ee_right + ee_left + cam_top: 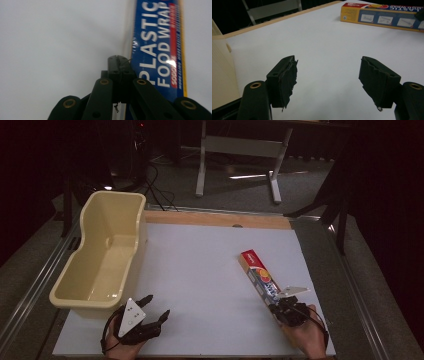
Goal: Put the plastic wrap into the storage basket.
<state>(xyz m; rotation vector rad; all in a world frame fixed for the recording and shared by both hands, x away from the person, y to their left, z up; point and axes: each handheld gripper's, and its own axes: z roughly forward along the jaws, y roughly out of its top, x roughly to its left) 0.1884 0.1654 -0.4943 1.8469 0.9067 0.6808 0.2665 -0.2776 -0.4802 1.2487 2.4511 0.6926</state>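
High view — right claw [286, 303] over plastic-wrap box [257, 271]

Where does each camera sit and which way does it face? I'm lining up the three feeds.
High view: above the person's side, looking forward and down on the white table; both hands, left tongs and right tongs show.
Left gripper view: rides the left tongs, jaws wide apart, facing across the table toward the plastic food wrap box, cream tub at its left.
Right gripper view: rides the right tongs, jaws together, beside the box.
All three share the box.
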